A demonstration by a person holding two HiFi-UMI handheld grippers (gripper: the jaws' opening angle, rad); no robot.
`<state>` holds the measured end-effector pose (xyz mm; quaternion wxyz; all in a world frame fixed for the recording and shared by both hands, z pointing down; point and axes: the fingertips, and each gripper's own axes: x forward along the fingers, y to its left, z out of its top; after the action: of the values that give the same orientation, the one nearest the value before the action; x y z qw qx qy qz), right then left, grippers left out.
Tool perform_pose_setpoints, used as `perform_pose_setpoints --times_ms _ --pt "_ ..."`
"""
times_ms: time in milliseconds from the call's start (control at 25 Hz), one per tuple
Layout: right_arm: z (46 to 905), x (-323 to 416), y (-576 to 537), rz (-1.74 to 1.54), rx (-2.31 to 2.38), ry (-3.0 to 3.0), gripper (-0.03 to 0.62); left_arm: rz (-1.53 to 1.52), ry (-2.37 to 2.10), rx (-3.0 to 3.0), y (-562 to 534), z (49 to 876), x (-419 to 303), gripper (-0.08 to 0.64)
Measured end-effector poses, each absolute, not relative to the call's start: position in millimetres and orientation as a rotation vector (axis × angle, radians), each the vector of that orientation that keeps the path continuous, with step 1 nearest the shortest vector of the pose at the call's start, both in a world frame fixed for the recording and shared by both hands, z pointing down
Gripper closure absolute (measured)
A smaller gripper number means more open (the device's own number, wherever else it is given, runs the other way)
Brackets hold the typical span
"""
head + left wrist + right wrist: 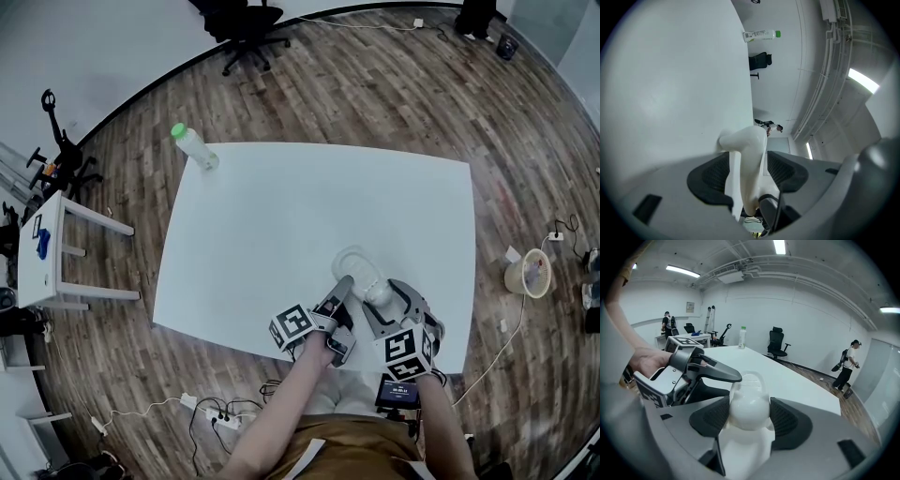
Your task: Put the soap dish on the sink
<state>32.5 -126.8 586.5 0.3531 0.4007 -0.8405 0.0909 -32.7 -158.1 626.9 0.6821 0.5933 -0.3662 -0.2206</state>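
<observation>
Fingers [788, 420] of right gripper [749, 419] on soap dish [750, 401], unclear in head view

A big white desk [281, 225] stands on a wood floor [375, 94]. Near its front edge, the left hand-held gripper [343, 284] reaches a pale oval soap dish [355, 262]. The right hand-held gripper [382, 302] holds a white lump [378, 292]. A green-capped bottle [195, 147] is at the far corner.

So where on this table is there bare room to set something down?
Most of the white table is bare: the broad stretch from the bottle at its far left corner to the far right corner, plus the near left corner. Crowded only at the near edge, right of middle, where left gripper and right gripper meet at the soap dish.
</observation>
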Motion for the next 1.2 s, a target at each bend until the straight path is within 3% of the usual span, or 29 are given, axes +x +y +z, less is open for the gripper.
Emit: perform_pose_setpoints --times_ms 1200 --pt "642 60 -123 0.451 1.091 -2.066 0.308 -0.492 -0.791 1.384 -158 620 -35 0.319"
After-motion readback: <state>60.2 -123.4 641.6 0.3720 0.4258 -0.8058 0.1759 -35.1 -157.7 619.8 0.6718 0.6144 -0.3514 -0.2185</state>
